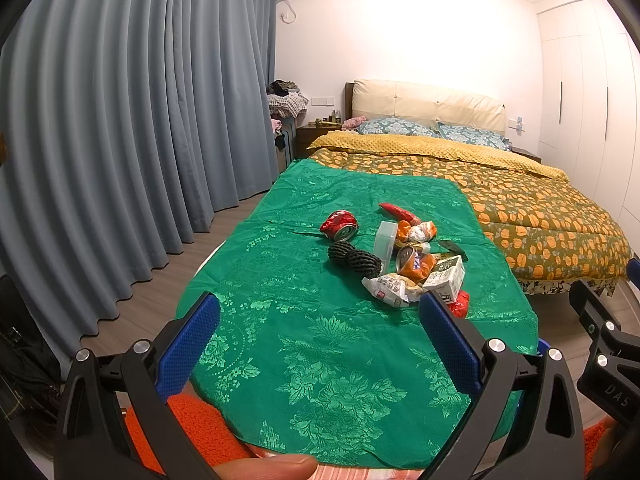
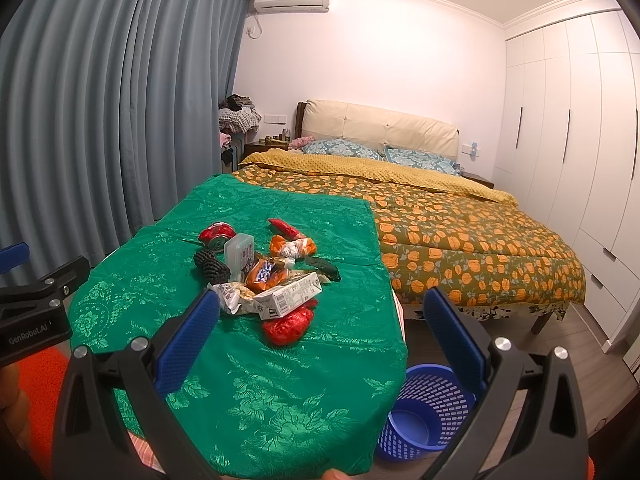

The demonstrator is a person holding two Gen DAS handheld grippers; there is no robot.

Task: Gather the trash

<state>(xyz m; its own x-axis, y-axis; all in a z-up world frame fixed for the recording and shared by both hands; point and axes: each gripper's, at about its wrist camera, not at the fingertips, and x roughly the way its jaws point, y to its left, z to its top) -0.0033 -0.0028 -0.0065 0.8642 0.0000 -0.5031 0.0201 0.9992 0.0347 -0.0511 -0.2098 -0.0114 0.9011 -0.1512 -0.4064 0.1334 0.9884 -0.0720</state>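
Nothing appears to be collected yet: the round blue plastic mesh basket point(image 2: 426, 412), sitting on the floor at the lower right of the right wrist view just beside the desk edge, is showing a bare bottom, while all the trash is lying in a heap on the desk covered by a green floral brocade cloth point(image 1: 320, 360). In the left wrist view the pile is sitting in the middle right of the frame: a crushed red drink can point(image 1: 339, 225), two black ribbed foam sleeves point(image 1: 354, 259), a clear plastic box standing on edge point(image 1: 385, 244), a crumpled orange snack wrapper point(image 1: 419, 232), a white and green drink carton point(image 1: 446, 278), a white crinkled food wrapper point(image 1: 386, 288) and a red crumpled foil wrapper point(image 2: 288, 324) closest to the camera. The left gripper point(image 1: 320, 344) is hovering above the near part of the desk with its blue-padded jaws spread wide and holding nothing; the right gripper point(image 2: 320, 336) is doing the same, its jaws standing apart and empty, framing the pile's near edge. Judging from this, the whole job is lying ahead: every piece is waiting to be picked up and dropped into the basket, probably starting with the nearest red wrapper.
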